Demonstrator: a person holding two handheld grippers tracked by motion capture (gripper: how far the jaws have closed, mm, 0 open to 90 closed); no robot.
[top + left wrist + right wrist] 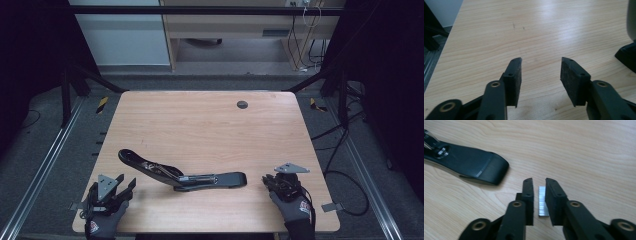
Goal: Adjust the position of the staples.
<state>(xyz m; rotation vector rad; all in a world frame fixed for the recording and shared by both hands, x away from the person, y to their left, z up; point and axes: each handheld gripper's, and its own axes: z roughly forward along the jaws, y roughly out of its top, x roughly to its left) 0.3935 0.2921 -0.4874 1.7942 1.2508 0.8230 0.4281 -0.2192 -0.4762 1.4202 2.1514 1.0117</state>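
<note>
A black stapler point(182, 175) lies swung open on the wooden table point(200, 125), its top arm raised toward the left and its base point(474, 167) pointing right. My right gripper point(266, 180) rests just right of that base. In the right gripper view its jaws point(539, 180) stand nearly together, shut on a short silver staple strip point(542, 202). My left gripper point(125, 181) sits at the near left corner, left of the stapler. It is open point(541, 60) with bare wood between its pads, and a black part of the stapler point(627, 56) shows at the right edge.
A round dark grommet hole point(242, 104) sits near the table's far edge. Bare wood spreads across the middle and far half. Metal rails and cables run along the floor on both sides.
</note>
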